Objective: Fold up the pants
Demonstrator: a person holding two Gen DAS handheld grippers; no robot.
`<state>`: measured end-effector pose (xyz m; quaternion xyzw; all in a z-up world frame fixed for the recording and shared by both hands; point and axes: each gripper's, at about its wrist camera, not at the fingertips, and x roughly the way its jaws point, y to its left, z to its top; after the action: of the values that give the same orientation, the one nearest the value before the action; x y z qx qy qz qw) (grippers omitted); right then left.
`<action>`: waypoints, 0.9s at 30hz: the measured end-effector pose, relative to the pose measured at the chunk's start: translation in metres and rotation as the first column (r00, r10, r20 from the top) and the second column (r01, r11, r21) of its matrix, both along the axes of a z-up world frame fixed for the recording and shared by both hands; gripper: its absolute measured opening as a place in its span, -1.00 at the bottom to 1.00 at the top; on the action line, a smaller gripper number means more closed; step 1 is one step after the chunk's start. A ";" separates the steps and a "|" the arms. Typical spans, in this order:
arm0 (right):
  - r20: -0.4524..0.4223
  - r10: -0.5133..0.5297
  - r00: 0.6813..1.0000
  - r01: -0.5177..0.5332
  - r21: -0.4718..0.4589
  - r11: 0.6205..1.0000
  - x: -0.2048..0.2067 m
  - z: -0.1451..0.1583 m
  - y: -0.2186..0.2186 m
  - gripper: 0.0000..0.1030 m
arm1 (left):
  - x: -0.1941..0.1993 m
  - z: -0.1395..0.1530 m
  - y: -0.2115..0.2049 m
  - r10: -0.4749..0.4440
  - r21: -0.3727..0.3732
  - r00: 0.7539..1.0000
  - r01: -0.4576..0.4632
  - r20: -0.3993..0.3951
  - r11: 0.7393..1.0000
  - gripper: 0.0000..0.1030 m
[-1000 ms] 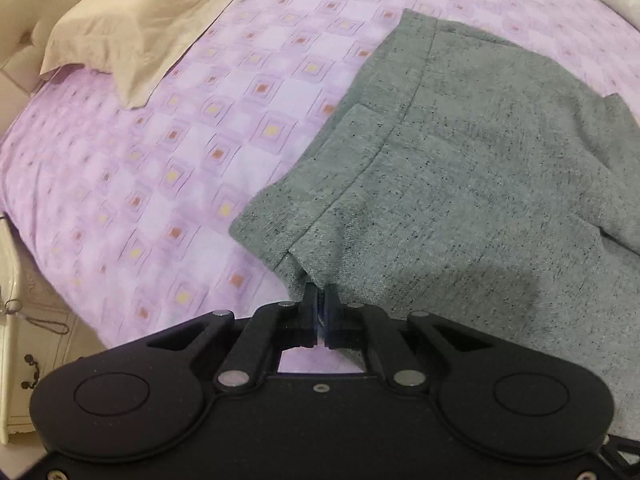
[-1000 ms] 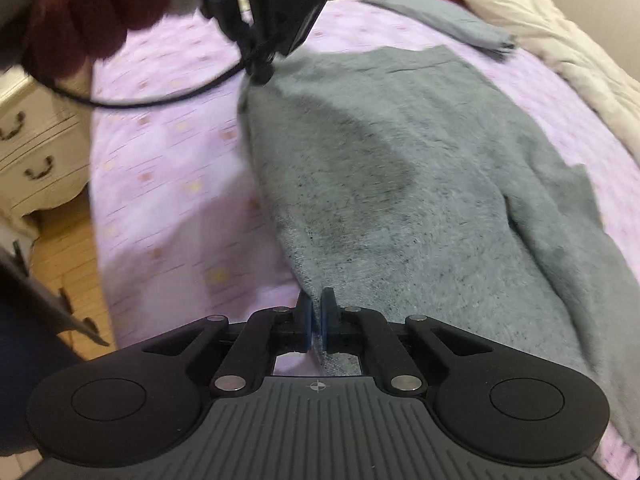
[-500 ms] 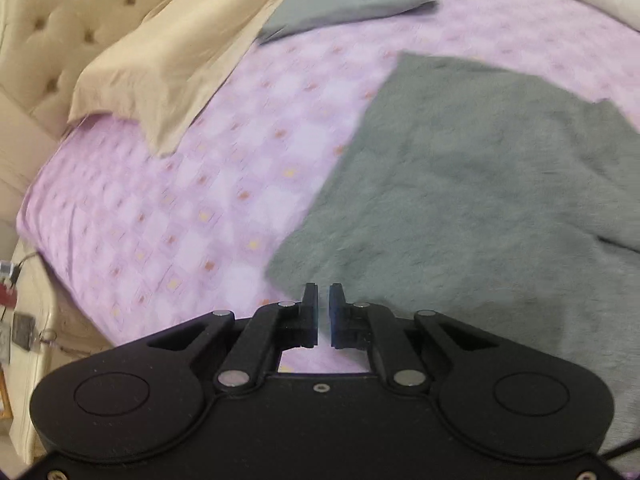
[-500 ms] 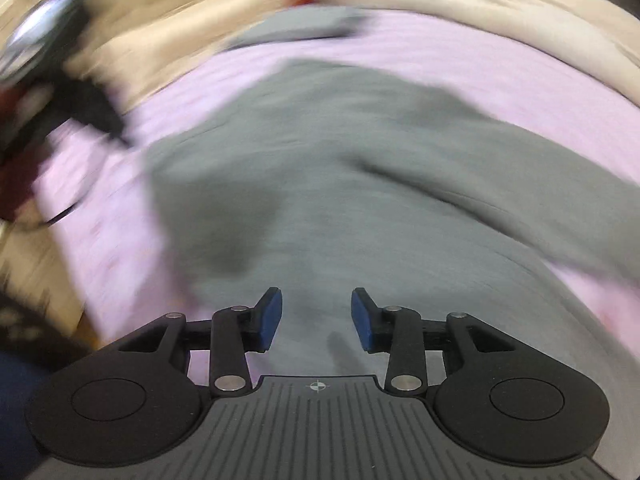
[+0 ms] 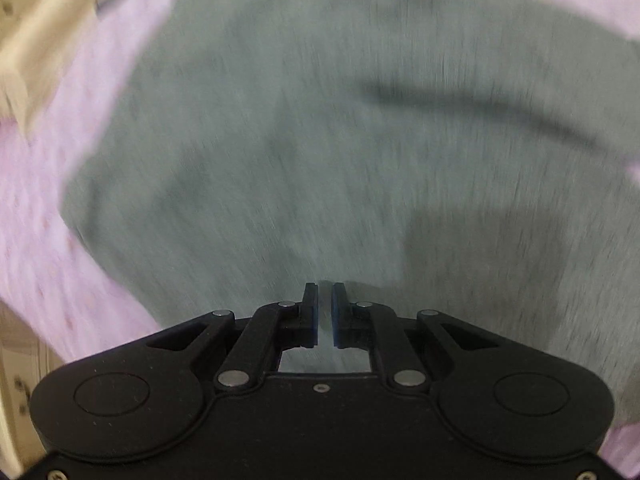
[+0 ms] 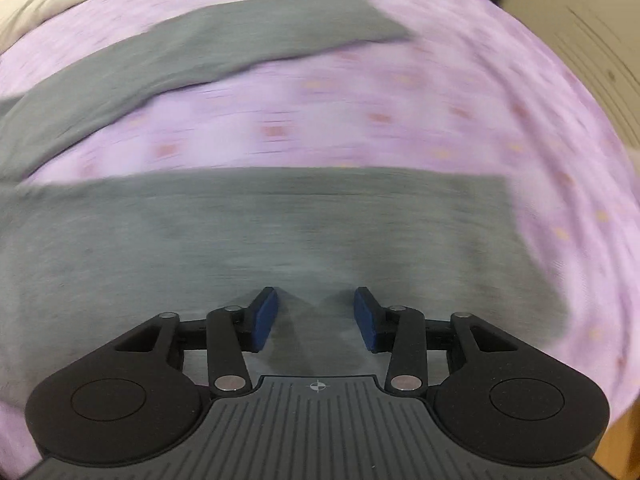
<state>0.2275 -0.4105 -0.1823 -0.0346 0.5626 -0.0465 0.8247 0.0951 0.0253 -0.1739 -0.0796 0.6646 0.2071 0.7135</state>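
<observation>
Landmark: grey pants (image 5: 340, 140), spread flat on the purple patterned bedsheet (image 5: 48, 220).

Left of pants: sheet, then a cream pillow (image 5: 24, 52) at the far upper left, clear of the fabric. Both views badly motion-blurred; fine detail of seams not readable.

Over the pants, body section: left gripper (image 5: 325, 316), pointing down at the fabric. Jaws are opening, only a narrow gap between the pads; nothing between them, no cloth pinched.

Further right, over the near leg (image 6: 280, 232): right gripper (image 6: 316, 320). Jaws opening and standing well apart; empty, grey fabric lies below the gap but is not gripped. Far leg (image 6: 200, 52) lies beyond, separated from the near one by a strip of sheet. Legs are splayed, not stacked.

Judgement: between grasps. Garment laid out; first fold not yet made. Likely step in hand is repositioning for a lengthwise fold, one leg onto the other.

Next move calls for: each gripper brought down onto an edge of one leg, single-side pinch, both closing before any lift.
</observation>
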 end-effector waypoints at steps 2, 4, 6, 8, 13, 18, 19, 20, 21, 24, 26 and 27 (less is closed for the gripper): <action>0.047 -0.002 0.999 0.001 0.023 1.000 0.011 0.014 -0.016 -0.22 | -0.002 -0.012 0.003 0.071 -0.034 0.996 -0.072 -0.054 0.997 -0.74; 0.119 0.041 0.992 -0.051 0.085 0.995 0.031 0.029 -0.019 -0.20 | -0.001 -0.008 0.001 0.102 -0.018 0.994 -0.103 -0.048 0.995 -0.75; 0.164 0.120 0.979 -0.139 0.112 0.984 0.063 0.043 -0.022 -0.19 | 0.004 -0.001 -0.003 0.112 -0.012 0.993 -0.113 -0.043 0.994 -0.75; 0.177 0.210 0.962 -0.236 0.143 0.961 0.106 0.051 -0.021 -0.18 | 0.014 0.011 -0.007 0.121 -0.019 0.993 -0.122 -0.009 0.992 -0.75; 0.195 0.461 0.866 -0.487 0.116 0.866 0.195 0.056 0.017 -0.18 | 0.060 0.049 -0.023 0.046 0.029 0.994 -0.049 0.101 0.998 -0.73; 0.140 0.683 0.717 -0.692 0.019 0.722 0.256 0.044 0.070 -0.17 | 0.115 0.070 -0.029 0.037 0.023 0.986 -0.042 0.160 0.999 -0.73; 0.122 0.718 0.686 -0.723 0.006 0.690 0.262 0.040 0.080 -0.17 | 0.118 0.072 -0.032 0.039 0.020 0.985 -0.043 0.167 0.999 -0.73; 0.103 0.746 0.658 -0.750 -0.005 0.662 0.269 0.037 0.089 -0.17 | 0.125 0.072 -0.032 0.040 0.015 0.984 -0.043 0.172 0.999 -0.73; 0.083 0.774 0.627 -0.776 -0.014 0.630 0.275 0.034 0.097 -0.17 | 0.131 0.070 -0.029 0.042 0.008 0.984 -0.044 0.172 0.999 -0.73; 0.034 0.845 0.534 -0.844 -0.037 0.535 0.291 0.020 0.122 -0.17 | 0.152 0.065 -0.027 0.049 -0.015 0.985 -0.047 0.165 0.999 -0.73; 0.005 0.881 0.474 -0.880 -0.036 0.474 0.302 0.009 0.138 -0.16 | 0.159 0.054 -0.020 0.047 -0.029 0.986 -0.043 0.159 0.999 -0.73; -0.012 0.897 0.443 -0.896 -0.027 0.442 0.305 0.004 0.145 -0.16 | 0.161 0.052 -0.020 0.042 -0.035 0.987 -0.037 0.152 0.999 -0.73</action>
<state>0.5320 -0.2660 -0.1778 -0.3382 0.4572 0.3876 0.7255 0.2564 0.0051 -0.1223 -0.1201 0.6096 0.2038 0.7566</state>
